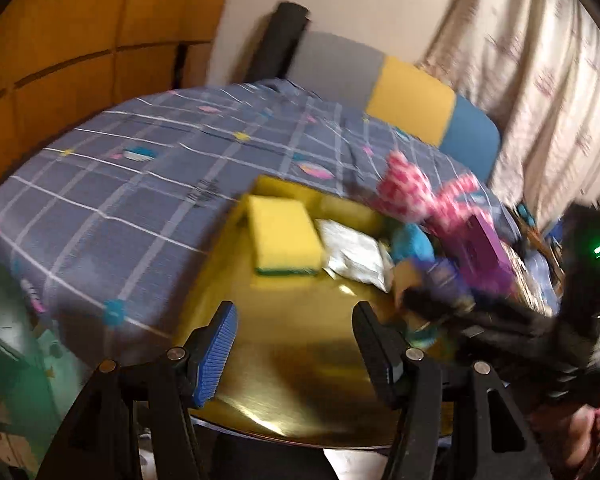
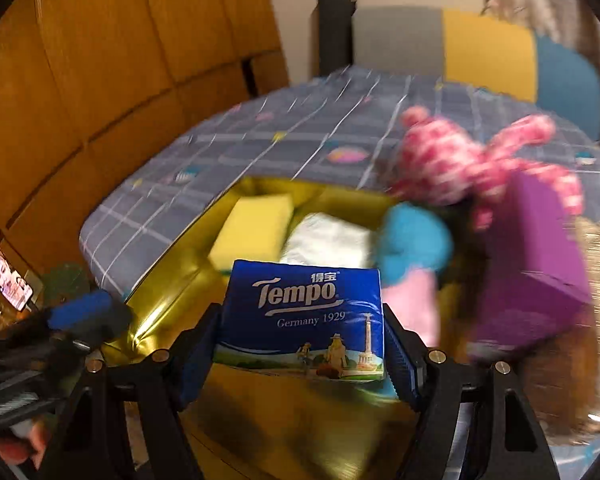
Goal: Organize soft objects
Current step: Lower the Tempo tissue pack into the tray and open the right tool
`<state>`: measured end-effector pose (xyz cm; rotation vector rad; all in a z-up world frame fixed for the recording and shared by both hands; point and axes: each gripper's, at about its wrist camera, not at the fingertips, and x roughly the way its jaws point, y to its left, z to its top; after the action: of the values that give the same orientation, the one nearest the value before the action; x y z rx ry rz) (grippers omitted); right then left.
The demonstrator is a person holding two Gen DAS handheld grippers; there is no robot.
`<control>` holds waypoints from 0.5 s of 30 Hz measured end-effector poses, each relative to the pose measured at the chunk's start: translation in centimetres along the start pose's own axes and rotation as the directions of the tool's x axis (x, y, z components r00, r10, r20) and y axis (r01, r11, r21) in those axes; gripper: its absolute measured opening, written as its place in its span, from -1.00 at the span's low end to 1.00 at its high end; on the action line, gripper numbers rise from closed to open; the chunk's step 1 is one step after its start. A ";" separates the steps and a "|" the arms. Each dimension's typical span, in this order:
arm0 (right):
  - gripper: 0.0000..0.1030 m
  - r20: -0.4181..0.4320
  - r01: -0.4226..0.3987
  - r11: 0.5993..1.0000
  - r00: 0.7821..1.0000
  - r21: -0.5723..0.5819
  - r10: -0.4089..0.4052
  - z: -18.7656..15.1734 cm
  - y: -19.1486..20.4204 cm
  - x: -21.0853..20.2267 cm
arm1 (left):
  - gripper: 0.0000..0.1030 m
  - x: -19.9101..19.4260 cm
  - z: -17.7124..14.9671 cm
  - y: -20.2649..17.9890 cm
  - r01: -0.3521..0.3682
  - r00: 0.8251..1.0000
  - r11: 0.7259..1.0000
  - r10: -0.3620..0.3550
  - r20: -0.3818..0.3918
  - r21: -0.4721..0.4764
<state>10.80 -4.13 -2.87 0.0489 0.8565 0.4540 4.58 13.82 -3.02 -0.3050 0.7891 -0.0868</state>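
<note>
My right gripper (image 2: 301,320) is shut on a blue Tempo tissue pack (image 2: 296,292), held over the near end of a gold box (image 2: 160,296). In the box lie a yellow sponge (image 2: 256,228), a white packet (image 2: 328,240) and a blue soft thing (image 2: 416,248). A pink plush toy (image 2: 460,160) and a purple box (image 2: 532,272) are at its right side. My left gripper (image 1: 295,312) stands open over the gold box (image 1: 300,360) with nothing between its fingers, just short of the sponge (image 1: 284,236). The right gripper (image 1: 492,328) shows as a black blur at its right.
The gold box rests on a bed with a grey-blue checked sheet (image 1: 120,184). A grey, yellow and blue headboard (image 1: 412,100) stands at the back, a wooden wardrobe (image 2: 100,60) on the left, a curtain (image 1: 540,80) on the right. A lit phone (image 2: 4,272) stands low at the left.
</note>
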 end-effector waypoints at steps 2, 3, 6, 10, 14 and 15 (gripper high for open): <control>0.45 -0.049 -0.017 1.000 0.999 0.006 0.017 0.2 1.4 1.8 | 0.18 -0.9 0.5 1.2 -0.029 0.999 0.999 0.030 0.035 -0.030; 0.45 -0.079 -0.024 1.000 0.997 0.017 0.025 0.4 1.9 3.1 | 0.18 -1.2 0.6 1.6 -0.037 0.998 0.998 0.039 0.047 -0.041; 0.45 -0.143 -0.055 0.996 0.988 0.066 0.064 0.9 2.8 6.1 | 0.18 -2.1 1.1 3.0 -0.057 0.995 0.995 0.063 0.076 -0.084; 0.49 -0.162 -0.111 0.985 0.978 0.133 0.132 1.4 4.2 8.6 | 0.18 -2.5 1.4 4.2 -0.067 0.993 0.991 0.078 0.088 -0.119; 0.71 -0.114 -0.168 0.974 0.976 0.152 0.186 1.8 4.7 8.1 | 0.18 -2.6 1.6 4.6 -0.063 0.992 0.989 0.076 0.099 -0.133; 0.74 -0.093 -0.176 0.974 0.977 0.144 0.191 1.9 4.7 7.4 | 0.18 -2.6 1.6 4.6 -0.057 0.993 0.989 0.070 0.099 -0.134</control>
<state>14.64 3.41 -5.89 0.2319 0.9913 0.5758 3.72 19.07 -1.60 -0.4054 0.7021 0.0409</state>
